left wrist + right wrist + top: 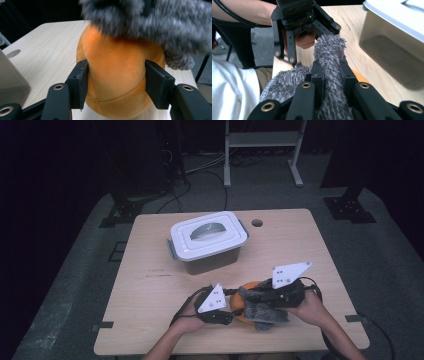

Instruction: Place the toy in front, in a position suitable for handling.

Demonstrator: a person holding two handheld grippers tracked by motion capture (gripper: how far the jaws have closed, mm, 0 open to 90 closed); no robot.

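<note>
- Left gripper view: a rounded orange plush toy (117, 75) sits between the two black jaws of the left gripper (117, 85), the pads pressing into its flanks and denting the soft nap, so this gripper is clamped on the plush body, low on its bulge.
- Above those jaws, a shaggy grey fur cover (155, 22) drapes over the top of the toy and hangs past the right-hand jaw.
- Right gripper view: the right gripper (332, 75) has its jaws closed tight on a pinched ridge of the grey fur, which stands up in a tuft beyond the tips.
- High view: both grippers meet at the near edge of the pale wooden table (150, 280), the toy between them; a lidded white plastic storage box (207, 240) stands well beyond the jaws.
- Judgement: the toy looks light, squashy and non-fragile; it will deform rather than slip, so a grip across the widest part holds best.
- The fur looks loose and stretchy; pinching a thick fold, not stray fibres, should keep it from sliding free.
</note>
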